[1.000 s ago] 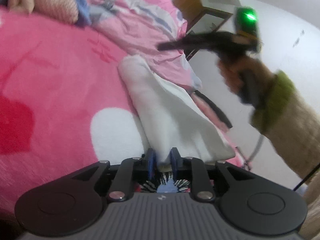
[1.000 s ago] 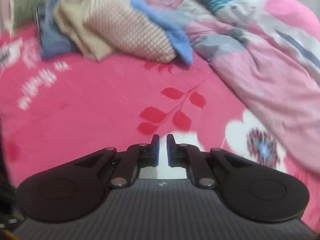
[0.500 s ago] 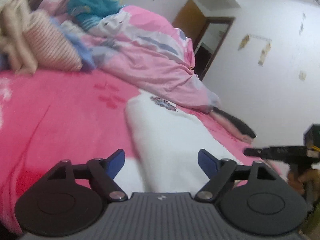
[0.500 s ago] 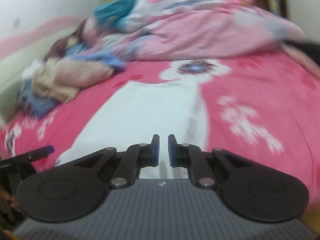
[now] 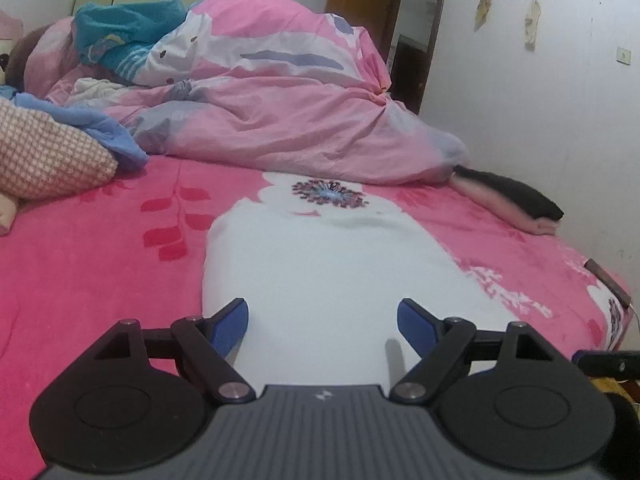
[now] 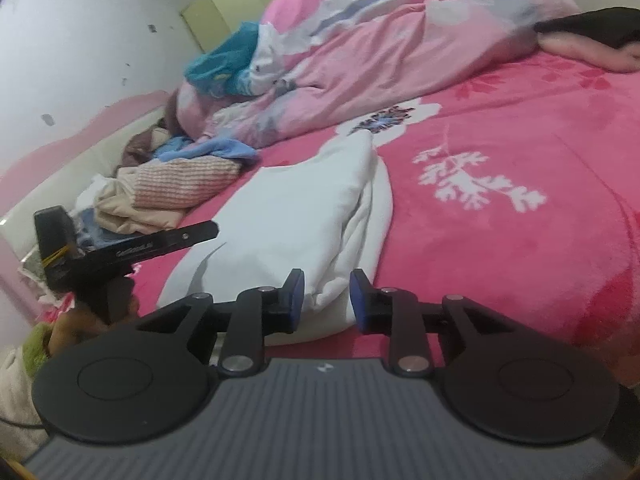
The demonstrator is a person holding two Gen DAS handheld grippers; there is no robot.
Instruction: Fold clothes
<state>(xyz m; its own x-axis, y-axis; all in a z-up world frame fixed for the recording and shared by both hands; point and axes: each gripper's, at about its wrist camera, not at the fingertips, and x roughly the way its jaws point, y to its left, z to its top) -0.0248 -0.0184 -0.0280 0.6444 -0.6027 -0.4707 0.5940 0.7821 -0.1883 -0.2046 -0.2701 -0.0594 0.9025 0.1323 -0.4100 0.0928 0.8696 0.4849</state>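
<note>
A white garment (image 5: 332, 264) lies folded in a long strip on the pink floral bed cover (image 5: 80, 264). My left gripper (image 5: 322, 320) hovers over its near end, open wide, nothing pressed between the blue pads. In the right wrist view the same white garment (image 6: 296, 208) shows doubled layers along its right edge. My right gripper (image 6: 326, 292) sits at its near right corner with jaws opening; the cloth's corner shows in the gap, and the pads do not press it. One finger (image 6: 172, 240) of the left gripper reaches in from the left.
A crumpled pink duvet (image 5: 280, 112) fills the back of the bed. A heap of unfolded clothes (image 6: 160, 192) lies at the left by the headboard. A folded black and pink stack (image 5: 516, 200) rests near the bed's right edge. A doorway (image 5: 412, 40) stands behind.
My left gripper let go of the white garment's end, opened wide and drew back and up. My right gripper swung round to the garment's near corner and its shut jaws parted.
</note>
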